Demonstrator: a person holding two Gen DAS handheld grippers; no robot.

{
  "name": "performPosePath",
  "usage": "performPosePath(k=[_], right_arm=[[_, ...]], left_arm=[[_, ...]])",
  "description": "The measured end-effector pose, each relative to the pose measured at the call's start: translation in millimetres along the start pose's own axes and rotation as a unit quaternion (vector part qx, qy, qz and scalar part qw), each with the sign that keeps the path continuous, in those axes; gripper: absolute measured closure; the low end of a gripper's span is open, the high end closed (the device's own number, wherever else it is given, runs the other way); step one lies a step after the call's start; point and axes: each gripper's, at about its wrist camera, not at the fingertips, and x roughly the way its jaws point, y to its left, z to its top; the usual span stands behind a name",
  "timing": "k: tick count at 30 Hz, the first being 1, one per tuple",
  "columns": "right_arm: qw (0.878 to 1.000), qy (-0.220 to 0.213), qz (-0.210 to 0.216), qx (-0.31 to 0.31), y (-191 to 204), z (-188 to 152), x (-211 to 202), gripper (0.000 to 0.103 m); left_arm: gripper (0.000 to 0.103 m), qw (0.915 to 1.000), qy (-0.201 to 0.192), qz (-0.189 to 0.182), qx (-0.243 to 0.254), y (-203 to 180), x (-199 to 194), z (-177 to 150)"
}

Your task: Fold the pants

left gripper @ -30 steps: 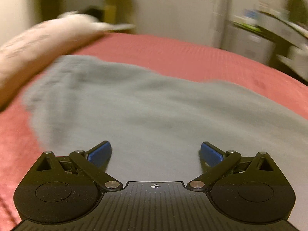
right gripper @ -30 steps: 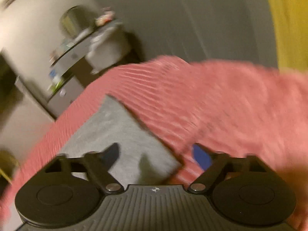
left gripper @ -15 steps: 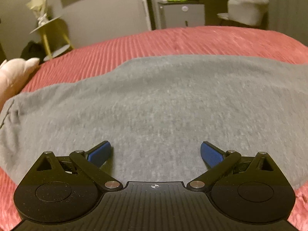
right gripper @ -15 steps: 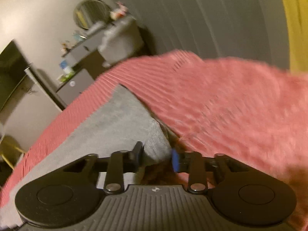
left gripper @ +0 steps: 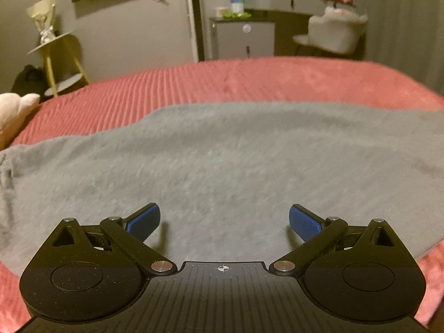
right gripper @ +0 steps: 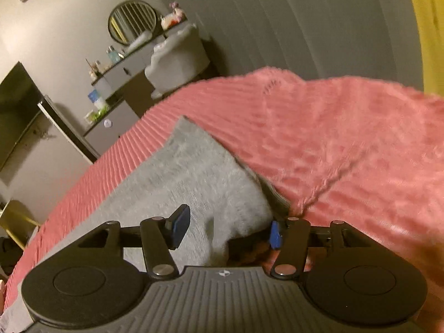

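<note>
Grey pants (left gripper: pixel 236 161) lie spread flat across a pink ribbed bedspread (left gripper: pixel 249 80). My left gripper (left gripper: pixel 224 220) is wide open and empty, low over the middle of the fabric. In the right wrist view the cuff end of the pants (right gripper: pixel 194 172) lies on the bedspread (right gripper: pixel 347 138). My right gripper (right gripper: pixel 227 229) is partly open, its blue pads on either side of the cuff corner, which sits loose between them.
A cream plush toy (left gripper: pixel 14 113) lies at the bed's left edge. Beyond the bed stand a yellow side table (left gripper: pixel 55 61), a grey cabinet (left gripper: pixel 244 38), a vanity desk and a white chair (left gripper: pixel 333 33). A yellow curtain (right gripper: pixel 427 27) hangs on the right.
My right gripper had closed down on the cuff corner and has now opened again. The left gripper stayed open and steadied over the pants.
</note>
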Motion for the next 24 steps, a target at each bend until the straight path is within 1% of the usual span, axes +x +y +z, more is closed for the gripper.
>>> performPosePath(k=[1,3,4,5,6,7,8,9,10,12,13,15,16,18,19,22,24], right_arm=[[1.0,-0.011,-0.01,-0.006,-0.2,1.3,-3.7,0.033],[0.999,-0.027,-0.033,-0.008,-6.1,2.8,-6.7,0.026],[0.999,-0.024,-0.041,0.002,-12.6,4.1,-5.4,0.026],[0.999,-0.013,-0.039,0.02,-20.5,4.6,-1.3,0.026],[0.999,0.003,-0.025,0.046,-30.0,4.2,3.9,0.028],[0.998,0.008,-0.015,0.062,-35.9,2.7,6.6,0.034],[0.998,0.001,-0.014,0.064,-37.4,1.5,6.6,0.041],[0.998,-0.004,-0.015,0.056,-35.8,1.4,5.8,0.059],[0.999,-0.005,-0.024,0.04,-31.7,1.1,5.3,0.065],[0.998,-0.009,-0.05,-0.024,-15.5,-2.7,2.9,0.067],[0.995,-0.01,-0.07,-0.066,-5.5,-6.3,1.6,0.067],[0.984,-0.017,-0.101,-0.143,13.8,-15.2,-2.7,0.066],[0.979,-0.027,-0.107,-0.172,20.6,-20.1,-5.7,0.066],[0.976,-0.036,-0.101,-0.19,24.6,-22.6,-9.7,0.066],[0.977,-0.034,-0.096,-0.188,23.8,-21.9,-9.8,0.066],[0.981,-0.034,-0.07,-0.177,18.5,-14.8,-11.7,0.068],[0.975,-0.035,-0.091,-0.197,26.2,-14.2,-11.3,0.067]], left_arm=[[0.0,0.9999,0.0,-0.009,-0.006,-0.4,-1.0,0.2],[0.0,0.9996,0.007,-0.024,-0.016,-2.5,0.4,-0.7],[0.0,0.9995,0.012,-0.028,-0.013,-3.7,2.6,-2.3],[0.0,0.9995,0.018,-0.025,-0.007,-5.5,5.4,-3.5],[0.0,0.9996,0.023,-0.019,0.002,-7.4,8.8,-4.6],[0.0,0.9995,0.026,-0.014,0.008,-9.1,12.0,-5.6],[0.0,0.9995,0.028,-0.012,0.01,-9.7,14.4,-5.6],[0.0,0.9995,0.03,-0.012,0.007,-9.2,15.1,-5.9],[0.0,0.9995,0.03,-0.014,0.003,-8.1,15.5,-6.0],[0.0,0.9994,0.03,-0.015,-0.007,-6.1,16.0,-6.0],[0.0,0.9994,0.031,-0.015,-0.008,-5.6,16.5,-6.2],[0.0,0.9994,0.032,-0.011,-0.006,-6.2,16.9,-6.7],[0.0,0.9994,0.032,-0.01,-0.003,-7.0,17.3,-7.0],[0.0,0.9994,0.033,-0.01,0.002,-8.8,16.0,-6.9],[0.0,0.9993,0.031,-0.02,0.001,-9.8,14.3,-6.7],[0.0,0.9976,0.015,-0.067,-0.009,-12.4,6.2,-5.0],[0.0,0.9963,0.013,-0.084,-0.011,-14.5,4.7,-3.6]])
